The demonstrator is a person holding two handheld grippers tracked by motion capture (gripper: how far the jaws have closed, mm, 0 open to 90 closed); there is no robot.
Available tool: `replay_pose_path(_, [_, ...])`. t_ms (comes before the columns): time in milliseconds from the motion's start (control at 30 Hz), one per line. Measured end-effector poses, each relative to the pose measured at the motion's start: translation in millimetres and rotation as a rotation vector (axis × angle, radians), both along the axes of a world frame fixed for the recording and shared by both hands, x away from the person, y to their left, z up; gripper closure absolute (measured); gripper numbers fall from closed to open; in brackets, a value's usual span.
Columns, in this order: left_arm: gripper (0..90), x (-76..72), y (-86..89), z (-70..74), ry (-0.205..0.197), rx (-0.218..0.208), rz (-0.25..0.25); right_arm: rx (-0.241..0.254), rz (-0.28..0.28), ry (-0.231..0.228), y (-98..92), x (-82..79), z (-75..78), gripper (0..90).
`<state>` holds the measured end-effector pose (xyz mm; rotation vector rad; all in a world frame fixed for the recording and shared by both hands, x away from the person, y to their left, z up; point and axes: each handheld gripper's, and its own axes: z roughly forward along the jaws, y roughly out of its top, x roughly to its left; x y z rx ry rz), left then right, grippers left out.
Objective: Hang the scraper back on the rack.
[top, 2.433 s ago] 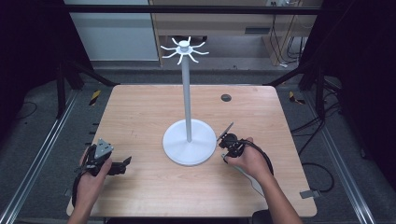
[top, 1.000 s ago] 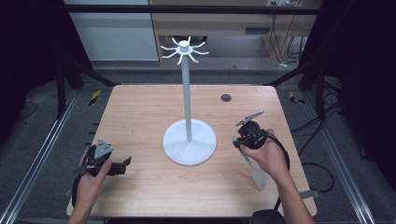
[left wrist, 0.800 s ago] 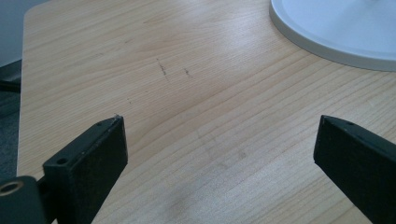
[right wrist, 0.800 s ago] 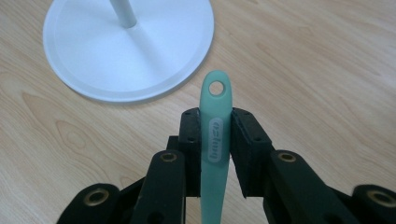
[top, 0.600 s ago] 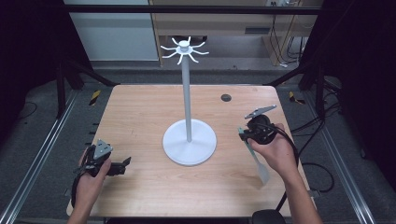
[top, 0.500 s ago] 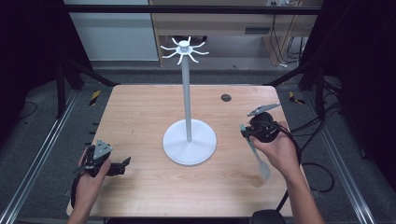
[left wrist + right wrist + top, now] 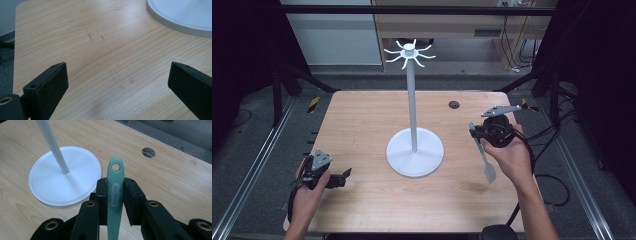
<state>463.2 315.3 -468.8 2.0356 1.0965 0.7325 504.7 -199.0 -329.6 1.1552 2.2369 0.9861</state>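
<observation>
A white stand [image 7: 412,100] rises from a round base [image 7: 415,151] at the table's middle, with a ring of hooks [image 7: 409,51] on top. To its right, my right gripper [image 7: 475,131] is shut on the handle of a pale green spatula [image 7: 486,162], whose blade hangs down toward the table. In the right gripper view the spatula handle [image 7: 115,195] with its hanging hole sticks out between the pads of that gripper [image 7: 115,181], and the base [image 7: 65,176] lies beyond. My left gripper [image 7: 343,176] rests open at the front left, nothing between its jaws [image 7: 117,72].
The wooden table [image 7: 362,120] has a round metal grommet [image 7: 454,104] at the far right, which is the grommet [image 7: 148,152] in the right gripper view. The stand's base edge [image 7: 182,15] lies ahead of the left gripper. Metal rails and cables flank the table.
My right gripper has risen from beside the base and shifted right and farther away, lifting the spatula off the table. The left gripper has stayed put.
</observation>
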Motion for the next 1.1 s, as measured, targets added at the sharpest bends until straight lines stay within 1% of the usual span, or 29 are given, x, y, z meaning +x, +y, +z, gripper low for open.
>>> replay_pose_path(133, [2.6,0.6,-0.7,-0.5,0.000,0.001,-0.001,0.035,-0.001,-0.025,1.2,-2.1,3.7,74.9])
replay_pose_path(200, [2.6,0.6,-1.0,-0.6,0.001,0.004,-0.003,0.054,-0.002,-0.055,3.0,-3.1,6.7,74.9])
replay_pose_path(267, [2.6,0.6,-1.0,-0.6,0.000,0.003,-0.002,0.062,0.003,-0.069,4.5,-3.7,8.8,74.8])
replay_pose_path(300, [2.6,0.5,-0.9,-0.6,0.000,0.003,-0.001,0.062,0.003,-0.069,4.5,-3.7,8.8,74.8])
replay_pose_path(367, [2.6,0.4,-0.6,-0.6,0.001,0.003,-0.001,0.070,0.008,-0.086,7.3,-5.2,12.7,74.8])
replay_pose_path(433, [2.6,0.3,-0.4,-0.7,0.001,0.004,0.001,0.077,0.008,-0.089,8.6,-5.6,14.2,74.8])
replay_pose_path(467, [2.6,0.2,-0.5,-0.6,0.001,0.005,0.001,0.080,0.014,-0.098,10.9,-6.2,16.6,74.8])
replay_pose_path(500, [2.6,0.2,-0.5,-0.6,0.001,0.005,0.001,0.080,0.014,-0.098,10.9,-6.2,16.6,74.8])
replay_pose_path(667, [2.6,1.1,-1.2,-1.1,0.004,0.008,-0.003,0.082,0.015,-0.128,16.2,-8.0,21.3,74.8])
replay_pose_path(700, [2.6,1.4,-1.5,-1.5,0.006,0.008,-0.003,0.089,0.014,-0.130,18.2,-8.0,21.7,74.8])
replay_pose_path(767, [2.6,1.7,-1.8,-1.9,0.007,0.011,-0.003,0.087,0.014,-0.134,19.8,-7.6,22.1,74.8])
replay_pose_path(800, [2.6,1.6,-1.8,-1.9,0.007,0.009,-0.001,0.096,0.010,-0.134,20.8,-7.6,22.7,74.8])
replay_pose_path(967, [2.6,0.9,-0.2,-1.2,0.004,0.008,0.001,0.110,0.019,-0.143,23.9,-7.8,25.3,74.8])
replay_pose_path(1100, [2.6,1.0,-0.7,-1.2,0.004,0.008,-0.001,0.118,0.015,-0.168,27.9,-10.7,29.8,74.8])
